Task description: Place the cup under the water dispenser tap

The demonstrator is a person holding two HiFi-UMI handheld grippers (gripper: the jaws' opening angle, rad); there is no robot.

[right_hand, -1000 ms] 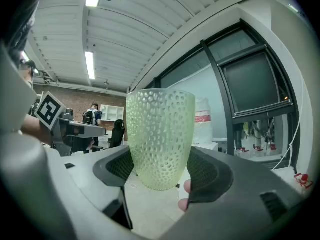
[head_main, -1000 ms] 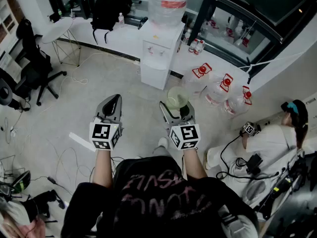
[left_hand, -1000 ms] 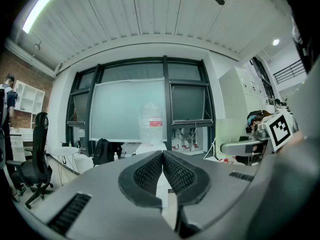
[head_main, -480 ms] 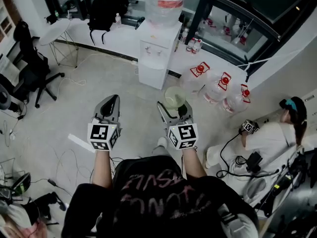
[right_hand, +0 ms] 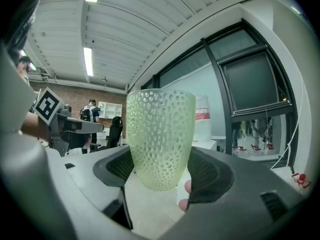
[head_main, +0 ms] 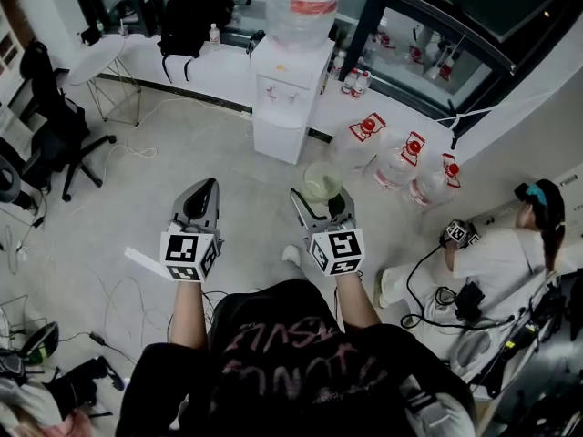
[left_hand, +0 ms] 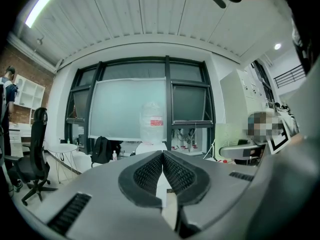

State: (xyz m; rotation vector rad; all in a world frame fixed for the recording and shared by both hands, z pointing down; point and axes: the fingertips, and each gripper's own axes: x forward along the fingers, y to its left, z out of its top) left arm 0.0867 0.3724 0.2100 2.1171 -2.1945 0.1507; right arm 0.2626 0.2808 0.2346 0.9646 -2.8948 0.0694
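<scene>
A pale green dimpled cup [right_hand: 160,136] stands upright between the pads of my right gripper [right_hand: 161,176], which is shut on it. In the head view the cup [head_main: 322,180] sits at the tip of the right gripper [head_main: 322,206], held level above the floor. The white water dispenser [head_main: 285,94] with its big bottle [head_main: 303,5] stands ahead against the window wall, well apart from the cup. My left gripper [head_main: 200,196] is shut with nothing in it; in the left gripper view its pads [left_hand: 150,171] meet, with the dispenser [left_hand: 151,134] straight beyond.
Several spare water bottles with red caps [head_main: 401,162] stand right of the dispenser. A person in white [head_main: 496,253] sits on the floor at the right. An office chair [head_main: 55,116] and a small round table [head_main: 98,57] stand at the left; cables [head_main: 109,289] lie on the floor.
The dispenser has drifted slightly in the head view as the person shifts on their feet. Both grippers keep their pose, and the cup stays in the right one.
</scene>
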